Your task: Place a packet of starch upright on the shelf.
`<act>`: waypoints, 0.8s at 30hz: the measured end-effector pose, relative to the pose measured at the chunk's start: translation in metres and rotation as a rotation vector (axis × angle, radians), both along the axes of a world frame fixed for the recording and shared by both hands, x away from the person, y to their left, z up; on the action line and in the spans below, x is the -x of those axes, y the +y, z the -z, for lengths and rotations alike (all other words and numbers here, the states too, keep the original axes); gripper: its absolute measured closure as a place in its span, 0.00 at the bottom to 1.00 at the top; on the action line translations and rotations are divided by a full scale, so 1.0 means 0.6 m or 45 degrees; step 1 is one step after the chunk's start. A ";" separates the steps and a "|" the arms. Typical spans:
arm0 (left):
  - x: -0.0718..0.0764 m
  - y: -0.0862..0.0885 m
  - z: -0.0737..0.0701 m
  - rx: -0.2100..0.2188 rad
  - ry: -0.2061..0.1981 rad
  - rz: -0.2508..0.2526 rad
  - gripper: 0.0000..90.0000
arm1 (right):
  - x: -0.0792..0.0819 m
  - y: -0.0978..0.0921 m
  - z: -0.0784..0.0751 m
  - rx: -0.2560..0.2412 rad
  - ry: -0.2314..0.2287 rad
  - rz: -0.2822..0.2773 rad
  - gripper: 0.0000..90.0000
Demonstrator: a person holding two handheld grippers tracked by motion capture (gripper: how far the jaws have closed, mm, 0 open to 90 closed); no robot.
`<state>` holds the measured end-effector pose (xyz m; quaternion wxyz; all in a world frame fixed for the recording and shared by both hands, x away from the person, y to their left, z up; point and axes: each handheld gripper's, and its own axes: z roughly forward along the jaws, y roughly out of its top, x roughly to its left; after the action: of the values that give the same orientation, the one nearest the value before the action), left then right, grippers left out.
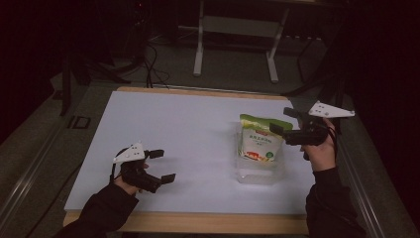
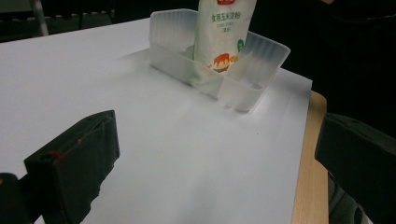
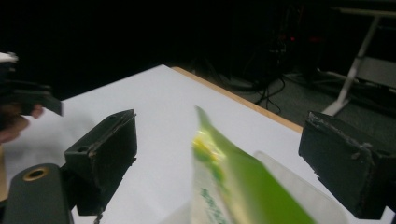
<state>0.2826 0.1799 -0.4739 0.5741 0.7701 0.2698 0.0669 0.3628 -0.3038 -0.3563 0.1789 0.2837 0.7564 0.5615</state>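
A white pouch with a green top [image 1: 257, 140] stands upright in a clear plastic tray [image 1: 260, 174] at the right of the white sheet. My right gripper [image 1: 284, 121] hovers open beside the pouch's upper right corner, apart from it. In the right gripper view the green top of the pouch [image 3: 247, 191] rises between the wide-apart jaws of the right gripper [image 3: 224, 158], touching neither. My left gripper [image 1: 162, 165] is open and holds nothing, low at the front left. From the left gripper [image 2: 219, 154], the pouch [image 2: 224, 32] and the tray [image 2: 264, 58] lie well ahead.
The white sheet [image 1: 173, 129] covers a wooden table whose edge [image 1: 198, 223] shows at the front. A metal stand [image 1: 235, 34] and cables sit on the dark floor beyond. The other hand and its gripper [image 3: 25, 100] appear at the far left of the right gripper view.
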 end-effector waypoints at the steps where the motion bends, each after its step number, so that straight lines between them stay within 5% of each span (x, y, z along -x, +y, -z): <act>1: 0.000 0.000 0.000 -0.001 0.000 0.000 0.01 | 0.007 0.005 -0.003 -0.003 -0.006 -0.010 0.13; 10: 0.003 0.000 0.001 -0.005 0.001 0.003 0.01 | 0.063 0.056 -0.009 -0.006 -0.021 -0.132 0.15; 24: 0.007 -0.003 0.003 -0.015 -0.024 0.014 0.01 | 0.108 0.111 0.015 -0.003 -0.050 -0.163 0.15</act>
<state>0.2782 0.1780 -0.4755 0.5724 0.7744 0.2597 0.0724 0.2980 -0.2375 -0.3655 0.1570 0.2238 0.7688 0.5782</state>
